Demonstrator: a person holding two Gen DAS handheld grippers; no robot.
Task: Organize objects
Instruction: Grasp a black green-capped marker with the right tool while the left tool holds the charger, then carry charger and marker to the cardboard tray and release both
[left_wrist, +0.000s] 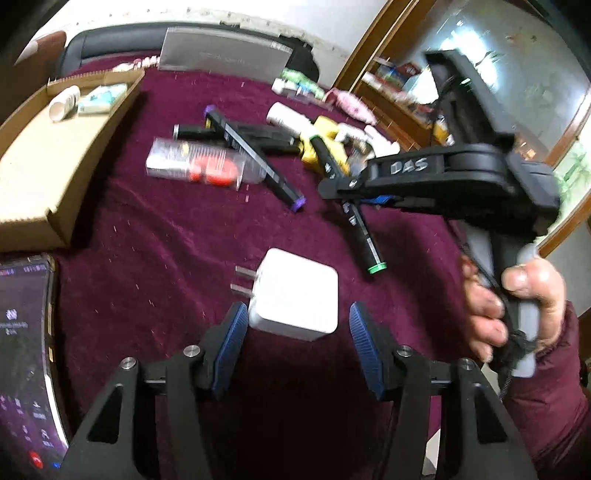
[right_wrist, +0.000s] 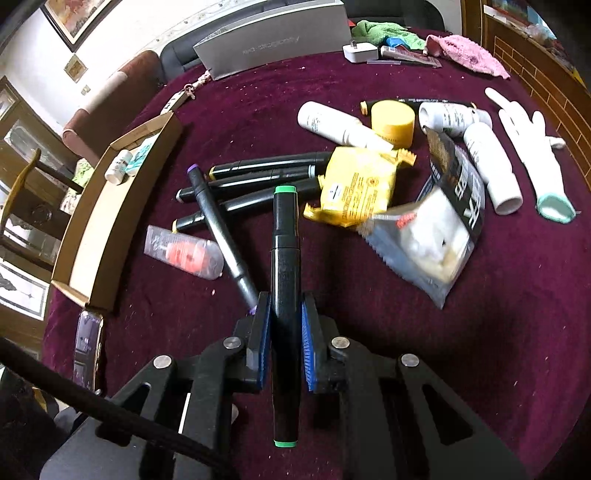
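gripping a black marker with green end caps (right_wrist: 284, 295), your right gripper (right_wrist: 286, 332) has its blue pads pressed against the barrel near the middle, the marker running lengthwise between the fingers and lifted above the maroon-covered table (right_wrist: 498, 332). in the left wrist view the same marker (left_wrist: 364, 236) hangs tilted below the right gripper (left_wrist: 334, 184), and your right hand (left_wrist: 517, 306) wraps the grip handle at the table's right edge.

your left gripper (left_wrist: 295, 343) stands spread, its blue pads (left_wrist: 231, 343) flanking a white plug adapter (left_wrist: 295, 295) that lies flat on the cloth with prongs pointing left; the left pad sits just beside the adapter's corner, and whether it touches is unclear.

toward the middle of the table, a purple-capped marker (right_wrist: 218, 236) lies across three more black markers (right_wrist: 258, 177), beside a clear case with orange contents (right_wrist: 184, 253). a yellow packet (right_wrist: 354, 188) and a clear-and-black bag of white pieces (right_wrist: 432, 229) lie to the right, with white bottles (right_wrist: 491, 166) and a white glove (right_wrist: 528, 147) near the right edge.

an open cardboard box (right_wrist: 107, 229) sits along the left edge, holding a small bottle and a teal packet at its far end. a phone (right_wrist: 86, 347) lies at the near left corner.
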